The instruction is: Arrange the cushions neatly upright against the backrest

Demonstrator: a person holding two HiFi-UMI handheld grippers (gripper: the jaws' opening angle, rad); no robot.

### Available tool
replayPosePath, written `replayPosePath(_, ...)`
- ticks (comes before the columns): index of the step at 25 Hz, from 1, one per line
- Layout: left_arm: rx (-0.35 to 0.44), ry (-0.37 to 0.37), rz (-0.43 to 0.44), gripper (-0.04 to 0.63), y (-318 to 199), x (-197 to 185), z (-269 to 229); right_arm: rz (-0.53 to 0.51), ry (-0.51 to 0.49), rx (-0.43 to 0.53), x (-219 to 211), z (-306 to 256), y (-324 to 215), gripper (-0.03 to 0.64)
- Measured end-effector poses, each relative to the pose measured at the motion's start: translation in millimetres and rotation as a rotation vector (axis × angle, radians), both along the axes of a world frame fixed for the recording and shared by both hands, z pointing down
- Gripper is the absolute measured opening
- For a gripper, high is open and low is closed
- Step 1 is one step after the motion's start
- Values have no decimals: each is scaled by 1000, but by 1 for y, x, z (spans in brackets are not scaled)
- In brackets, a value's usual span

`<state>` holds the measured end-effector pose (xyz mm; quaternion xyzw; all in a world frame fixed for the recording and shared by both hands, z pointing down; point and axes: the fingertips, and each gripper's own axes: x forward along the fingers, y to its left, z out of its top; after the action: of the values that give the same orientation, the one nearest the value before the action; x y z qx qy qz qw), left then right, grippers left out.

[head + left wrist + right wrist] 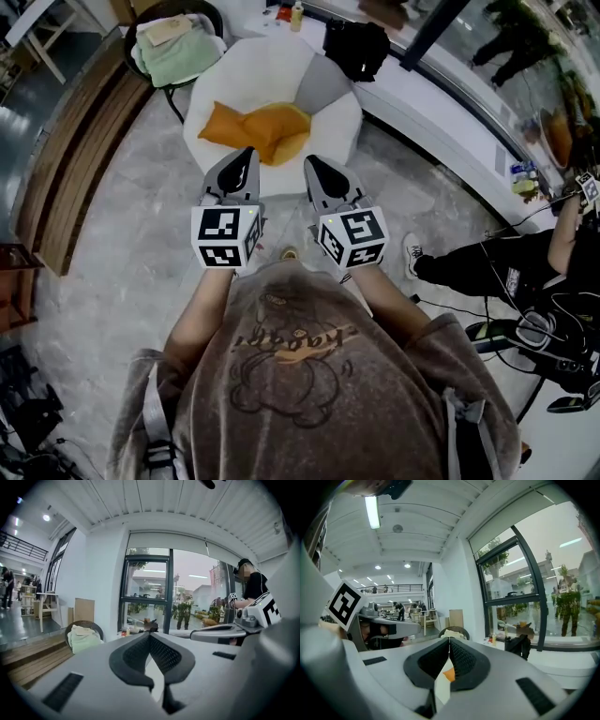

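Both grippers are empty with jaws closed tip to tip: left gripper (246,159) and right gripper (314,167) are held side by side just short of the white armchair (225,70), which I judge to be an approach with nothing yet to grip. 2 orange cushions (258,129) lie flat and overlapping on the seat, off the backrest. 1 grey cushion (323,84) leans on the backrest at the right, so only the orange pair seems to need standing up.

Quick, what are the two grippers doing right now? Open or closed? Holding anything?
Left gripper: closed, holding nothing.
Right gripper: closed, holding nothing.
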<state>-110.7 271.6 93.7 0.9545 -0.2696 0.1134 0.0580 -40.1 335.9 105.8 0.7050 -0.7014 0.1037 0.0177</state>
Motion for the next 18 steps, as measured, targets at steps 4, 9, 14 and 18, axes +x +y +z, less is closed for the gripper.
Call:
replayPosePath(4, 5, -2, -22, 5, -10, 11, -1, -24, 1, -1, 12, 2, -12, 20)
replayPosePath(9, 7, -5, -43, 5, -24, 18, 1, -33, -8, 1, 23, 5, -25, 20)
replayPosePath(14, 13, -5, -53, 5, -38, 26, -2, -18, -27, 2, 37, 6, -39, 20)
replayPosePath(18, 6, -4, -45, 5, -55, 34, 3, -1, -30, 3, 48, 9, -55, 20)
